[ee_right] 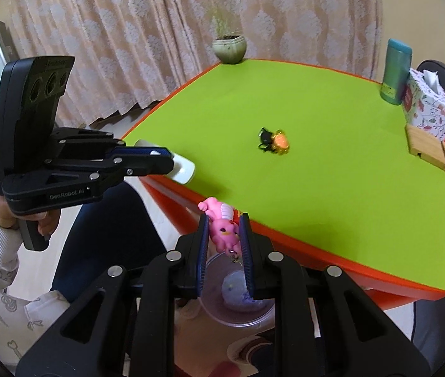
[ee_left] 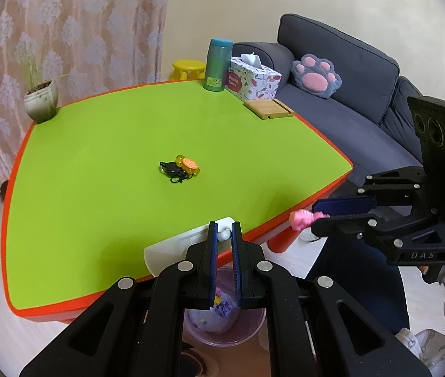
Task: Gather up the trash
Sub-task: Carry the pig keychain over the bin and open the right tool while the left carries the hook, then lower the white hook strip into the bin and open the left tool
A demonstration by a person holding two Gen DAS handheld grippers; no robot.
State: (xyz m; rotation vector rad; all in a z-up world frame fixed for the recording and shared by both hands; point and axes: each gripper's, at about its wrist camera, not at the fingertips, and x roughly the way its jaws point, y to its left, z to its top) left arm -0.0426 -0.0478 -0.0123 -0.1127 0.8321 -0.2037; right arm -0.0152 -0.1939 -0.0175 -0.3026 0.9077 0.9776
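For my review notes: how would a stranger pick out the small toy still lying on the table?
Find the green table with the orange rim. Near its middle, far from the flask and tissue box at the back edge, lies an orange-and-yellow toy against a black cord. It is the only small thing lying in the open middle.

L hand-held gripper (ee_left: 224, 235) fingers nearly closed, level, R hand-held gripper (ee_right: 224, 231) fingers clamped, tilted downward
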